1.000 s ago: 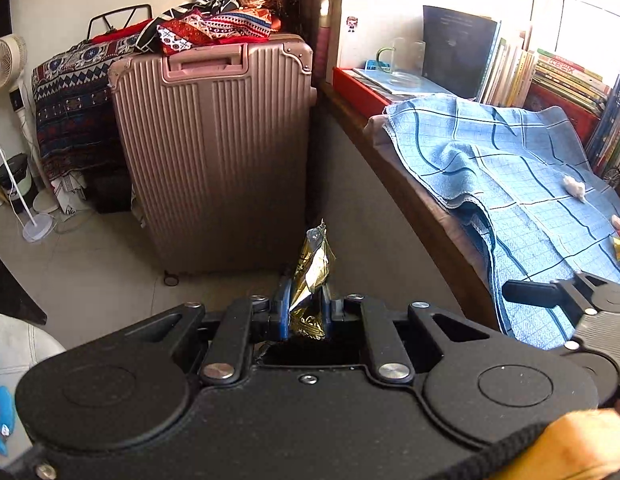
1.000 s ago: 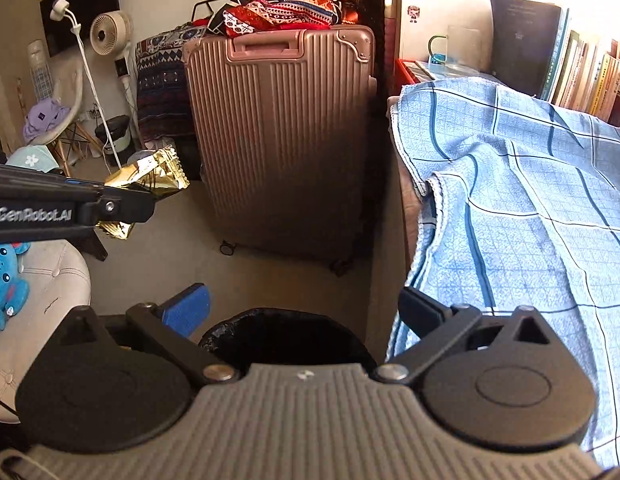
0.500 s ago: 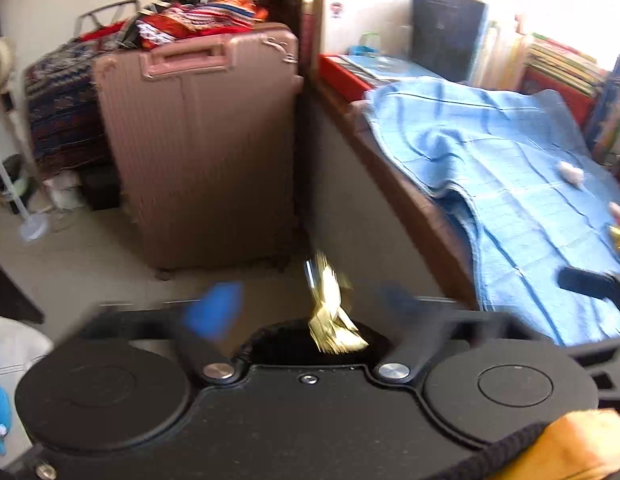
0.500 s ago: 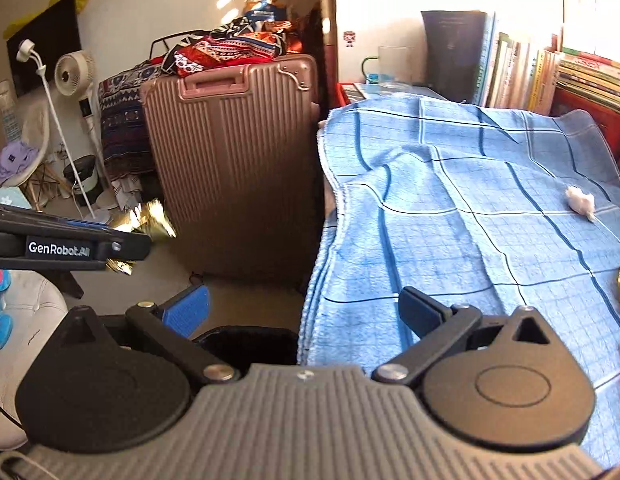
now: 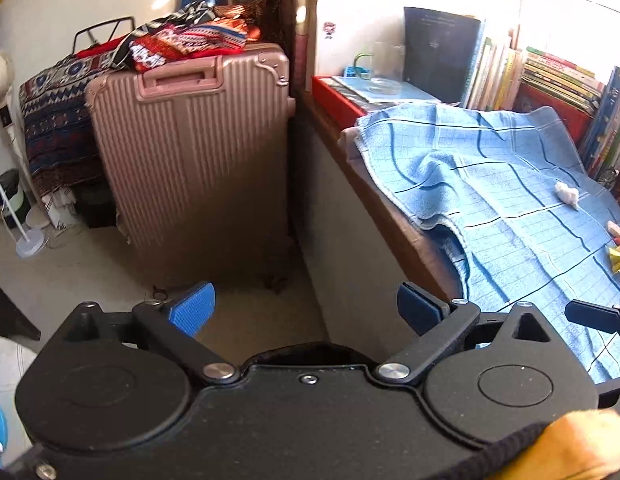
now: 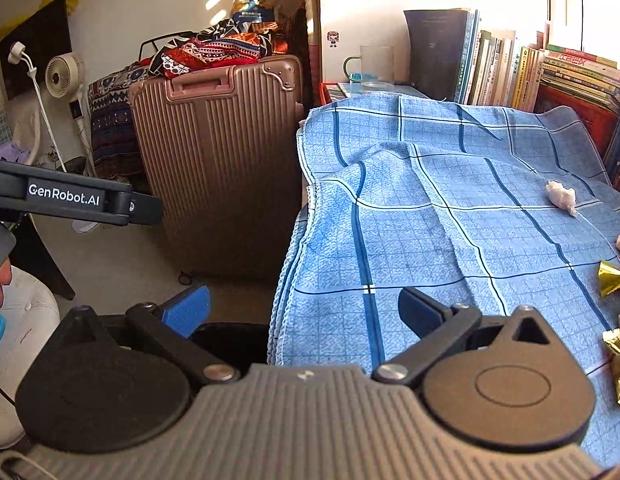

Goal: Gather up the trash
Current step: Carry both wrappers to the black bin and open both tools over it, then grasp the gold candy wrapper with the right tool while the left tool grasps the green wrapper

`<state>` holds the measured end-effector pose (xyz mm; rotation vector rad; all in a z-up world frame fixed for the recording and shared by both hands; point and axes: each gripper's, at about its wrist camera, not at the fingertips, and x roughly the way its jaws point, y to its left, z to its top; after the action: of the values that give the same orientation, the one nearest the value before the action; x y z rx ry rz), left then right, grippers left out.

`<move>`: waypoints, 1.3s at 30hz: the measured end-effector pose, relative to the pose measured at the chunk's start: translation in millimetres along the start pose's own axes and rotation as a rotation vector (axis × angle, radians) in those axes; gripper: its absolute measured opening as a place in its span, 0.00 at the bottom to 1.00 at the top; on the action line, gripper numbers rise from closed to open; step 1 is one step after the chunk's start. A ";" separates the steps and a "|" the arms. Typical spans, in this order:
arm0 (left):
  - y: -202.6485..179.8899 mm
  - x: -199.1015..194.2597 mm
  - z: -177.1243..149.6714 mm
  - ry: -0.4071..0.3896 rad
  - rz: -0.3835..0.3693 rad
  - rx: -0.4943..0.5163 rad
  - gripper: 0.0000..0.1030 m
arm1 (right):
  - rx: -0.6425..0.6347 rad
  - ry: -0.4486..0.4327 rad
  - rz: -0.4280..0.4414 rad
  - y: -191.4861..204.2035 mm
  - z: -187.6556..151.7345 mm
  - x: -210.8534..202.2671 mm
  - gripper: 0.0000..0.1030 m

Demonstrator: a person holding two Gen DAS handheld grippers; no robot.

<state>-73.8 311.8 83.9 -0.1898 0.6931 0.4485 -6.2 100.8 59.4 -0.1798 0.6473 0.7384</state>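
Left wrist view: the left gripper (image 5: 306, 308) hangs spread and empty above the dark bin (image 5: 310, 354), while the right gripper (image 6: 302, 308), also spread and empty, faces the blue checked cloth (image 6: 450, 240). By my judgement a fresh pickup comes next: reach right for the crumpled white tissue (image 6: 560, 196), lying long axis toward the lower right, or the gold wrappers (image 6: 612, 278) at the cloth's right edge.

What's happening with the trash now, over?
Left gripper open, empty. Right gripper open, empty. White wad, gold wrappers on blue cloth. Nothing blocking.
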 end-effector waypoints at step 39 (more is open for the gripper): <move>-314.0 71.9 25.3 0.027 -0.651 0.685 0.71 | 0.382 0.071 -0.568 -160.2 -47.1 -61.9 1.00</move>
<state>133.5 64.9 62.9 0.2286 0.7319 -0.4216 44.7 -69.6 48.6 -0.0313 0.7475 0.0568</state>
